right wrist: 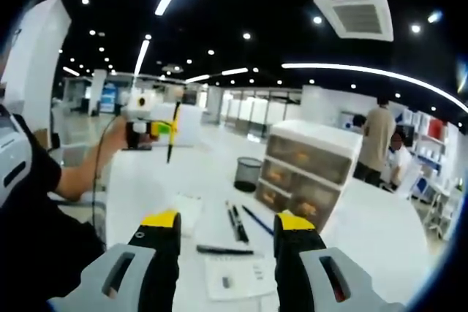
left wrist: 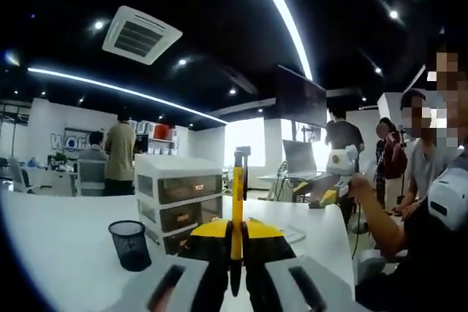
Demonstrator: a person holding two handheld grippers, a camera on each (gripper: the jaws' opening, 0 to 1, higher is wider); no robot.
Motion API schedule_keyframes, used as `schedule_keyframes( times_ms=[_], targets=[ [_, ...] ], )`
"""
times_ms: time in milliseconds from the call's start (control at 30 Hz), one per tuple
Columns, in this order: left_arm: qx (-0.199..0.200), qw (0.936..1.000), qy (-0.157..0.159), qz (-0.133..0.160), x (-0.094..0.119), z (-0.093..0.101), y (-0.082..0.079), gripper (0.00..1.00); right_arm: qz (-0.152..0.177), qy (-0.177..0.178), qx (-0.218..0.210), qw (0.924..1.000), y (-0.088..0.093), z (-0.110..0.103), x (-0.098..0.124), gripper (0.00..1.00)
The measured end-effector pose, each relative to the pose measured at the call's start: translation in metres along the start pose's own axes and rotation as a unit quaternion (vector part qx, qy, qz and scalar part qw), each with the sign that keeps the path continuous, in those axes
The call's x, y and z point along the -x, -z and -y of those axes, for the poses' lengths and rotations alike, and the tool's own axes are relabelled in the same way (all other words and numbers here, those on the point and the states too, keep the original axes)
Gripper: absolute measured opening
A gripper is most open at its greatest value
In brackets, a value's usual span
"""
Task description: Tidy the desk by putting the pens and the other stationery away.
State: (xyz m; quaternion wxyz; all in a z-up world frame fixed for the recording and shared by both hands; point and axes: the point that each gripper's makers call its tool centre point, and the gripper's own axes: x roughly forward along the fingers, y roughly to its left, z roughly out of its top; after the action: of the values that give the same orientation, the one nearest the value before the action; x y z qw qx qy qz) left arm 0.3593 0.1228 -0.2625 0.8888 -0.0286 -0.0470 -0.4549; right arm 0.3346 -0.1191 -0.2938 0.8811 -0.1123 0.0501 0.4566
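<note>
Task early. Left gripper (left wrist: 235, 264) clamped on yellow pen (left wrist: 237, 213), held upright above desk (left wrist: 66, 239), not yet in mesh pen cup (left wrist: 130, 244) or drawer unit (left wrist: 179, 199). Right gripper (right wrist: 227, 242) jaws apart, empty, over near desk edge.

Left to stow: two black pens (right wrist: 235, 222), blue pen (right wrist: 257, 220), black marker (right wrist: 224, 250), notepads (right wrist: 235, 277). Right gripper view alone shows these loose items; also left gripper with pen raised past far desk edge.
</note>
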Motion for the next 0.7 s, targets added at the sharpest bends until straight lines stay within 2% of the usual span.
schedule_keyframes(
  times_ms=[300,700],
  targets=[
    [-0.008,0.9999,-0.002,-0.012,-0.007,0.001,0.003,0.06,0.002,-0.003,-0.003,1.0,-0.001,-0.001,-0.001,0.48],
    [-0.011,0.9997,-0.018,-0.009,-0.017,-0.013,-0.007,0.06,0.007,0.001,-0.003,1.0,-0.002,0.002,0.003,0.48]
  ],
)
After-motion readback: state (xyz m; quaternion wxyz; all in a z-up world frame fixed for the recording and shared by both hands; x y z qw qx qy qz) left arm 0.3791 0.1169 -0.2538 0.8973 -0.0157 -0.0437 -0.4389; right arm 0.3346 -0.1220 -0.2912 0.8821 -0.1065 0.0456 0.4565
